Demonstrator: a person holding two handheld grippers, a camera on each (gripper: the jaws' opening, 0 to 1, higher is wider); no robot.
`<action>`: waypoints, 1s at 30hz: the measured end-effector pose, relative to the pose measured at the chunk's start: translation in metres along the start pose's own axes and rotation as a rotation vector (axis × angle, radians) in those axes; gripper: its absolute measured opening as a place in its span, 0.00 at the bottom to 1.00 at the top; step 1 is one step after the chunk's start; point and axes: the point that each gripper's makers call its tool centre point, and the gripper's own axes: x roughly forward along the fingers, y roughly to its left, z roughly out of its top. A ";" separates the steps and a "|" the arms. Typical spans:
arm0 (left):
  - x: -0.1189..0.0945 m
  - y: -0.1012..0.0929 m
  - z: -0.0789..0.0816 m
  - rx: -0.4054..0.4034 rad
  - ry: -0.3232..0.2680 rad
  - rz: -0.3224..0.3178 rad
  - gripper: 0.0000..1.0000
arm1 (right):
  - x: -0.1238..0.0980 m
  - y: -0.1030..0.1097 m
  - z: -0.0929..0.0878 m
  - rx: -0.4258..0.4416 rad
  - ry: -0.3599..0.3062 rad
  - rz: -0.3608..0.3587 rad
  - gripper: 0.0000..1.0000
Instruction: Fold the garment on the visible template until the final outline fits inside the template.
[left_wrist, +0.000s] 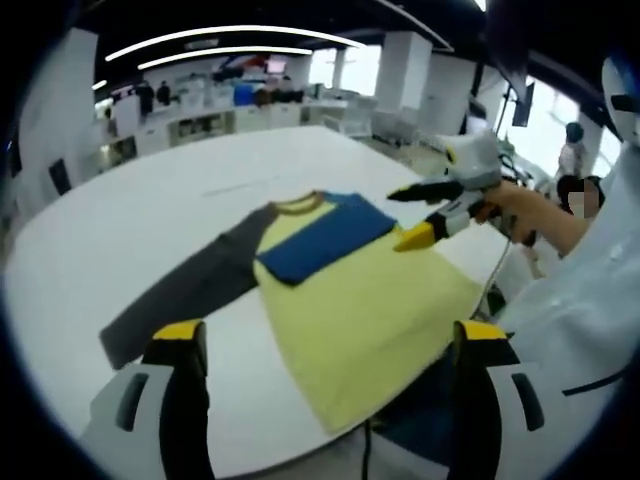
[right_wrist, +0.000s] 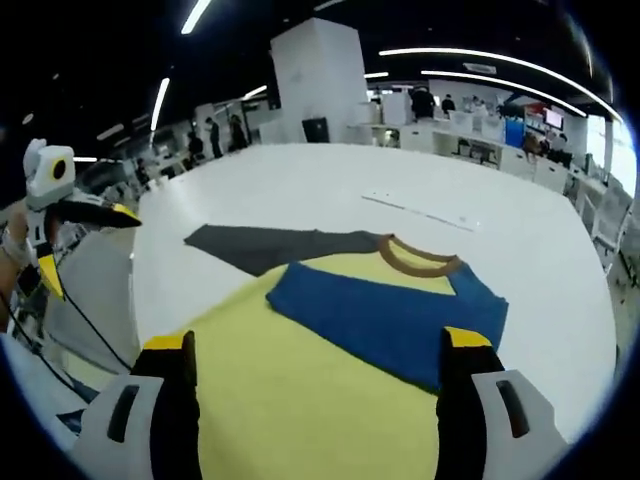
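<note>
Bright ceiling light strips and rows of workstations are seen behind a large white desk (left_wrist: 150, 190), with several people standing far off at 11 o'clock in the left gripper view. On the desk a garment (left_wrist: 350, 300) is laid flat: a yellow T-shirt body with a brown collar (left_wrist: 300, 203). One blue sleeve (left_wrist: 325, 240) is folded inward across the chest, and a dark grey sleeve (left_wrist: 190, 290) is stretched out flat toward 8 o'clock in that view. The lower hem of the garment is seen hanging slightly past the desk edge at 5 o'clock.

In the left gripper view, the left gripper (left_wrist: 320, 345) is held above the near desk edge, its yellow-tipped fingers (left_wrist: 180, 332) spread wide and holding nothing. The right gripper (left_wrist: 420, 215) is seen at 2 o'clock, held in a person's hand (left_wrist: 505, 210) above the garment's edge, its fingers parted with nothing between them.

In the right gripper view, the right gripper (right_wrist: 318, 345) is poised above the yellow body of the garment (right_wrist: 300, 390), its fingers (right_wrist: 465, 340) wide apart and empty. The blue sleeve (right_wrist: 390, 315) lies just ahead, the collar (right_wrist: 415, 262) beyond it, and the grey sleeve (right_wrist: 270, 245) extends toward 10 o'clock. The left gripper (right_wrist: 85, 235) is seen at 9 o'clock, off the desk edge. A faint line (right_wrist: 420, 212) is marked on the desk (right_wrist: 520, 240) beyond the collar.
</note>
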 end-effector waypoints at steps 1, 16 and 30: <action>0.000 0.000 0.001 -0.001 -0.003 0.005 0.99 | -0.003 0.000 0.000 -0.005 -0.003 -0.005 1.00; 0.003 0.001 0.005 0.016 -0.003 0.006 0.99 | -0.033 -0.008 -0.006 -0.010 -0.036 -0.067 1.00; 0.004 0.004 0.006 0.006 -0.009 0.015 0.99 | -0.055 -0.003 0.002 -0.044 -0.055 -0.077 1.00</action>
